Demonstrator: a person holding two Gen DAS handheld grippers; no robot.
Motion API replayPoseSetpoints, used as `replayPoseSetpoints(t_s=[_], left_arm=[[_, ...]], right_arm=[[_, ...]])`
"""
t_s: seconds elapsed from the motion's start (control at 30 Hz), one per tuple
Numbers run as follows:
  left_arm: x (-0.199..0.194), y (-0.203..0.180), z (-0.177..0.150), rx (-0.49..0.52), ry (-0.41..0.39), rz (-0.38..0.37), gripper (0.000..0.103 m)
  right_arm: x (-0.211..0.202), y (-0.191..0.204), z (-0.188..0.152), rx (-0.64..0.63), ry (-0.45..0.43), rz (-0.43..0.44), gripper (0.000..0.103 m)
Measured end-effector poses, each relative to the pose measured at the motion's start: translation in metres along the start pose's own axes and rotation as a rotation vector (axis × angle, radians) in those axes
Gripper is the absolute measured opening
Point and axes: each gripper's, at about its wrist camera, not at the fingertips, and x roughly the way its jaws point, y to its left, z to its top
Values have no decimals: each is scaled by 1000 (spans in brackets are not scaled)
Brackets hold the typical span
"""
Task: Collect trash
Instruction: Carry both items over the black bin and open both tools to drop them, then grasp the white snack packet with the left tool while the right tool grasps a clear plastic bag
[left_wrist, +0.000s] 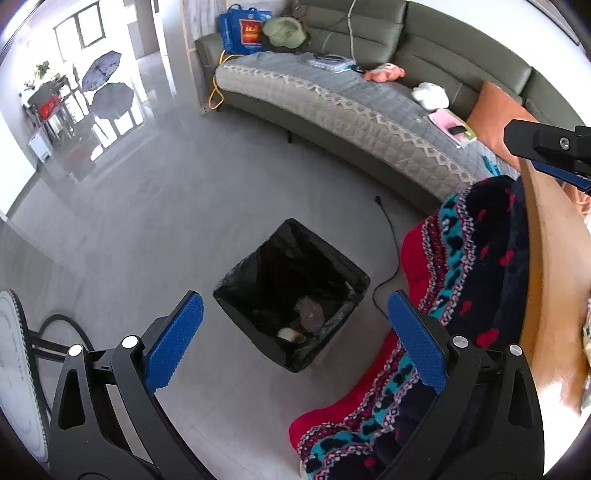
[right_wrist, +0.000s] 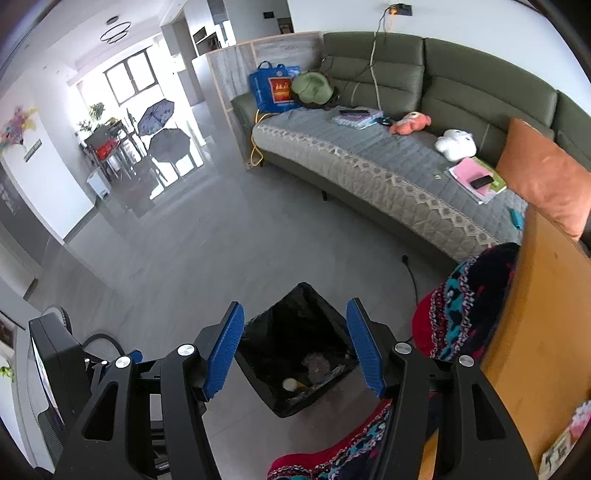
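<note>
You face a grey tiled floor (right_wrist: 229, 236) that shines under daylight from the far window (right_wrist: 129, 77). A curved olive sofa (right_wrist: 443, 70) with a grey quilted cover (right_wrist: 369, 155) runs along the white wall, an orange cushion (right_wrist: 543, 177) at its near end. Two open umbrellas (right_wrist: 162, 129) stand by the window.

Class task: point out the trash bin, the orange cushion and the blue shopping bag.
trash bin (left_wrist: 236, 295), left wrist view, near rim.
orange cushion (right_wrist: 543, 177), right wrist view, front face.
blue shopping bag (right_wrist: 262, 92), right wrist view, front panel.

Bin contents: grey lump (left_wrist: 309, 314) and pale round scrap (left_wrist: 287, 334) inside the black-lined square bin (left_wrist: 347, 267), too small to identify.
Right of bin: orange wooden surface (right_wrist: 535, 314), cut off by the frame edge.
</note>
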Motion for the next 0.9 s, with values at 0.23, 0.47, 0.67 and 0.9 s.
replayPoseSetpoints(t_s=[0.23, 0.47, 0.67, 0.9], left_arm=[[-36, -39, -9, 90, -57, -41, 97], [-65, -101, -21, 184, -96, -124, 97], [-77, -166, -39, 258, -94, -195, 97], [-84, -243, -63, 345, -66, -279, 97]], right_arm=[[-49, -27, -15, 55, -45, -24, 60], [-107, -78, -43, 129, -97, -91, 62], [-151, -130, -73, 185, -127, -173, 62], [-192, -209, -115, 287, -130, -297, 62]])
